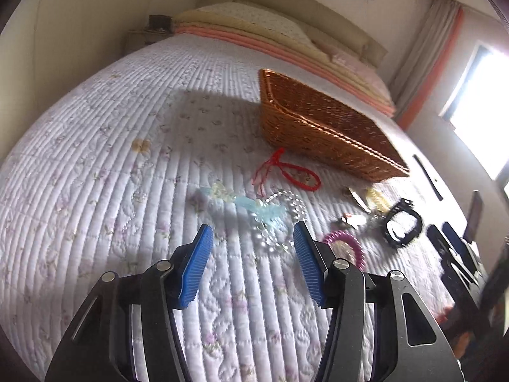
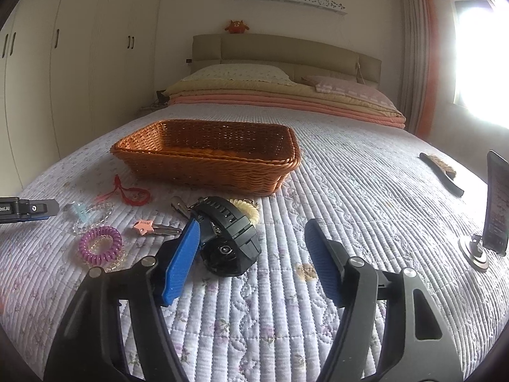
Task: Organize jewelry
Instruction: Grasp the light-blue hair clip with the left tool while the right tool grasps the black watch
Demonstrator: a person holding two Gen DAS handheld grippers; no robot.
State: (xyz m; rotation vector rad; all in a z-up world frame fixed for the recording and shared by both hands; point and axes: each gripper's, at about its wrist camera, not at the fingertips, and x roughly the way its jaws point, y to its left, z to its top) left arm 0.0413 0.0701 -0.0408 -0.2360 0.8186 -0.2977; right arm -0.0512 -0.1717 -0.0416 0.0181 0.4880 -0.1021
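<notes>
1. A quilted bed [image 2: 350,191] is seen carrying a woven basket [image 2: 206,156], which stands empty near the middle of the cover.
2. In front of the basket, a cluster of small things is laid out: a red cord bracelet [image 2: 133,195], a clear bead chain [image 2: 92,215] with a pale blue piece on it, a purple coil hair tie [image 2: 101,244], a pink star clip [image 2: 144,226], a cream coil tie [image 2: 246,208] and a black watch [image 2: 229,235].
3. The left hand-held gripper [image 1: 253,238] is held partly open above the quilt, with nothing between its blue pads; the clear bead chain [image 1: 280,219] lies just beyond its tips.
4. The right hand-held gripper [image 2: 254,238] is also held partly open and nothing is gripped; its left pad is seen in front of the watch, and whether the two touch cannot be told.
5. A phone on a stand [image 2: 496,203] and a brush [image 2: 440,173] are placed well apart to the right.
</notes>
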